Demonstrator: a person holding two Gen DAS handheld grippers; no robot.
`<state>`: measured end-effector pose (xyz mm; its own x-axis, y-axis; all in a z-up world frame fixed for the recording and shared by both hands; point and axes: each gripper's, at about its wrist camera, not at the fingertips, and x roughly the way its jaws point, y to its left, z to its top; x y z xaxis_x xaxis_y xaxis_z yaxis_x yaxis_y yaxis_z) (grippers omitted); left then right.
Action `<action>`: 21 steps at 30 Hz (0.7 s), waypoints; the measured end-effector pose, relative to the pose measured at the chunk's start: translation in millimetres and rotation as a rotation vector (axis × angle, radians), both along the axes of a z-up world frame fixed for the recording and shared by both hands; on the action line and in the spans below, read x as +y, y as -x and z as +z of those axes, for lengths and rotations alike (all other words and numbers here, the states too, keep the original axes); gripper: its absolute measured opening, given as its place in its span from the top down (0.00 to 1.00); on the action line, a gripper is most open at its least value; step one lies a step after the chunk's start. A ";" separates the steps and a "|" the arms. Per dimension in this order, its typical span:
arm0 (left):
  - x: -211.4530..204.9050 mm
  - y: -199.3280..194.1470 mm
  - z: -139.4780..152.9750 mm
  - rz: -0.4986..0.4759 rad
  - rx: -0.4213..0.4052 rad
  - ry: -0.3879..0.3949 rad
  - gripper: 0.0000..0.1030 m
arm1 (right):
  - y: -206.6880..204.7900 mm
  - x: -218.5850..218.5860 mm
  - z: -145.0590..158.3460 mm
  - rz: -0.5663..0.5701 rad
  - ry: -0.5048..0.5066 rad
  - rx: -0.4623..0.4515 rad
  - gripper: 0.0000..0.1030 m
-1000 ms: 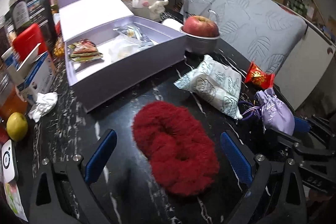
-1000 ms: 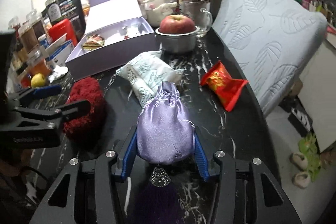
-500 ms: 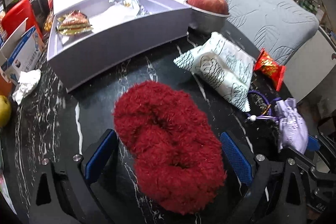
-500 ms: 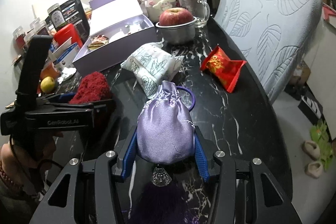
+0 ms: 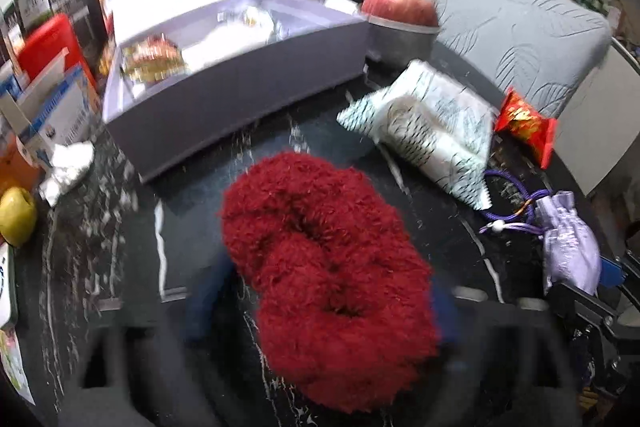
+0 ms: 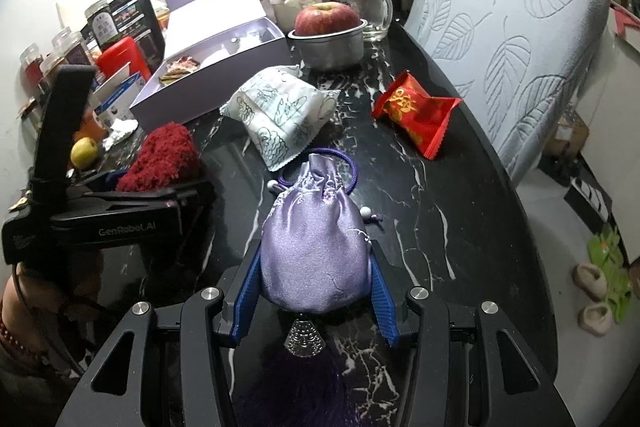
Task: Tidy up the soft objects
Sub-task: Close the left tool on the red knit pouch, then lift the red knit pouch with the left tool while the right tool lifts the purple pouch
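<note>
- Red fluffy scrunchie [image 5: 328, 267] is lying on the near part of the black marble table [image 6: 460, 211], and the left gripper [image 5: 320, 307] is closing its jaws around it; the blue pads [image 5: 208, 291] are blurred, so whether they are pressing the fluff yet is hard to tell, but the scrunchie is sitting between them.
- Right gripper [image 6: 314, 291] is clenching the lilac satin pouch [image 6: 316, 251] by its lower sides, with the pouch's tassel hanging back toward the camera and its cord loop trailing on the table at the far side.
- Both of these soft things are looking in hand but not yet put away; neither is sitting in the purple box [image 6: 212, 83], which is standing open at the far left with a few wrapped items inside.
- Patterned cloth packet [image 6: 280, 115] is lying loose in the middle of the table, just beyond the pouch, and the red snack bag [image 6: 416, 111] is lying to its right, near the table edge.
- Judging by this, the tidying is looking early: two things are being gripped, two are waiting untouched, and nothing soft is showing as sorted.
- Where the things are meant to go is not showing; the box is only my guess.
</note>
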<state>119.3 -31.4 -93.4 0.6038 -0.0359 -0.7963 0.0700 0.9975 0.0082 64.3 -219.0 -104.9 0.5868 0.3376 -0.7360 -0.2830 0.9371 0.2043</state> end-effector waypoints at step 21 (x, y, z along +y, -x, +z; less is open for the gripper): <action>-11.2 60.1 19.0 -0.123 -0.023 0.076 0.56 | 26.1 -5.0 7.2 -0.029 -0.011 -0.028 0.53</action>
<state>59.2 -42.6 -74.4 0.6094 -0.1702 -0.7744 0.1923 0.9792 -0.0639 38.2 -224.0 -97.7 0.6168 0.3282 -0.7154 -0.2613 0.9428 0.2072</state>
